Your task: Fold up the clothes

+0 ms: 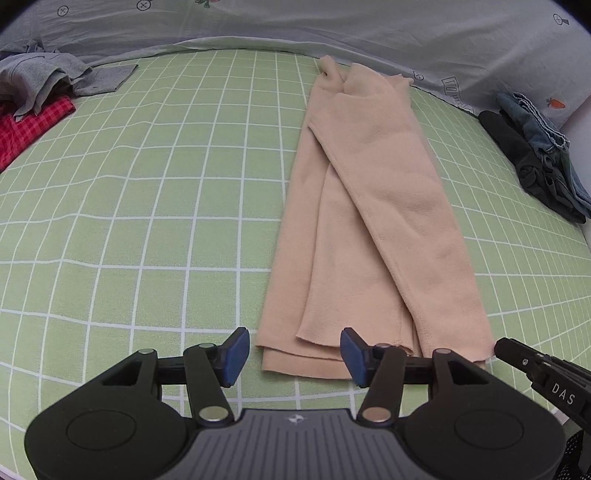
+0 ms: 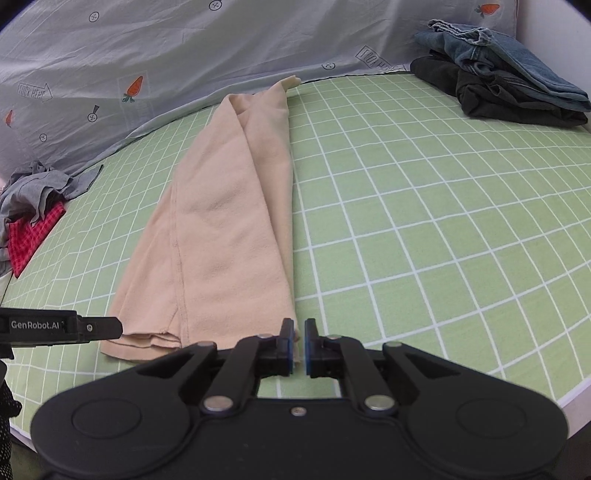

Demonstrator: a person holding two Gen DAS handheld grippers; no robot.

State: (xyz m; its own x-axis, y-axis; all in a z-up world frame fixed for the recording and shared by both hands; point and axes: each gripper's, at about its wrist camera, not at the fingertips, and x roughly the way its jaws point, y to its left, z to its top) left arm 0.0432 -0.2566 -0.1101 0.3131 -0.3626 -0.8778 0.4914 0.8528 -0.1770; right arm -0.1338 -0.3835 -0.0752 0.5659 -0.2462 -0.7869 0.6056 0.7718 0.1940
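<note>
A peach fleece garment (image 1: 373,221) lies folded lengthwise into a long narrow strip on a bed covered by a green sheet with a white grid (image 1: 147,221), its far end reaching the edge of a grey printed quilt (image 1: 332,26) bunched along the back. The left tongs (image 1: 293,356) stand wide apart just above the near hem of the garment, their blue pads (image 1: 234,356) on either side of its left corner without touching it. The right tongs (image 2: 299,347) are nearly together at the garment's near right corner; a sliver of peach fabric shows at the gap, but whether it is pinched cannot be told. At the far left of the bed sit a crumpled grey garment (image 1: 40,77) and a red checked cloth (image 1: 33,125). At the far right, folded blue jeans (image 2: 498,55) rest on a black garment (image 2: 509,96).
</note>
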